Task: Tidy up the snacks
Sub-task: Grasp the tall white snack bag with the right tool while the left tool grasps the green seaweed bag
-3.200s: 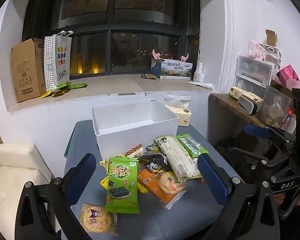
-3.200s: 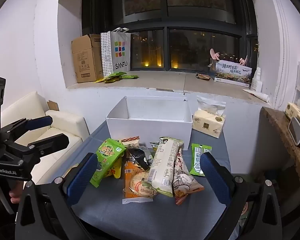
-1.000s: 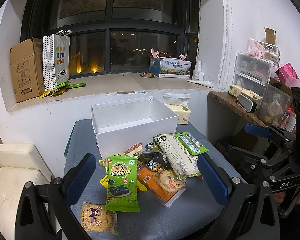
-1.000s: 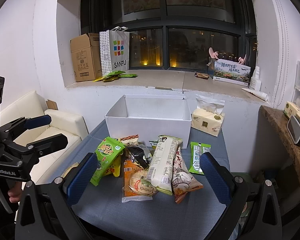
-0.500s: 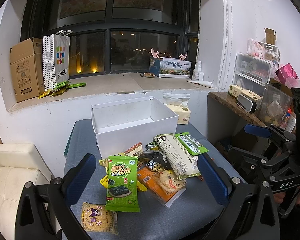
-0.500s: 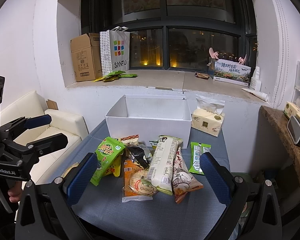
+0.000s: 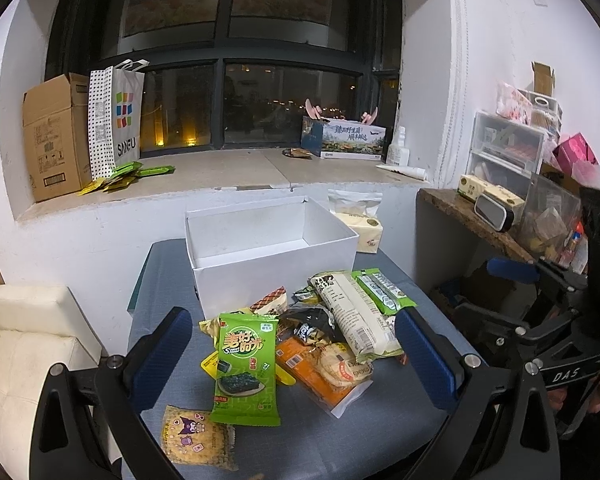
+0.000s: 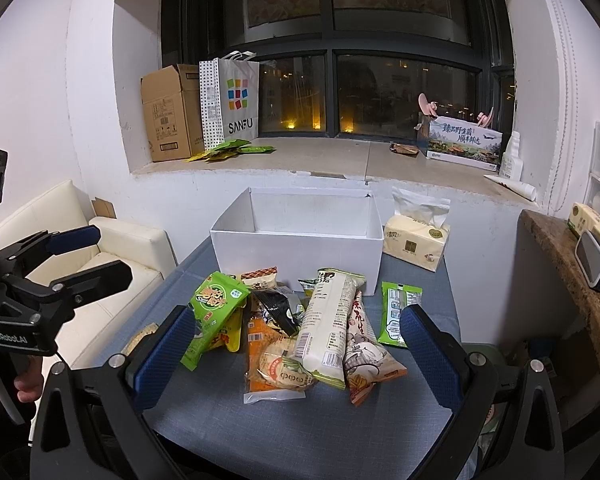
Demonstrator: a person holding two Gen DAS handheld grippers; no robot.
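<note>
Meanwhile, left gripper (image 7: 292, 354) and right gripper (image 8: 296, 354) both spread wide, holding nothing, snack pile (image 8: 300, 320) just before white box (image 8: 296, 250).

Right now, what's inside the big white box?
The white box looks empty: only bare white walls show. Its near wall hides the floor's front part in the right wrist view, so something flat there can't be ruled out. The snacks lie outside, in front.

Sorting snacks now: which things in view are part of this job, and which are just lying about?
Job:
- white open cardboard box
- green seaweed snack packet
- long white wrapped cracker pack
- orange biscuit packet
- small yellow cartoon packet
- left gripper, right gripper, both open

Lying about:
- yellow tissue pack
- brown cardboard carton
- white dotted SANFU shopping bag
</note>
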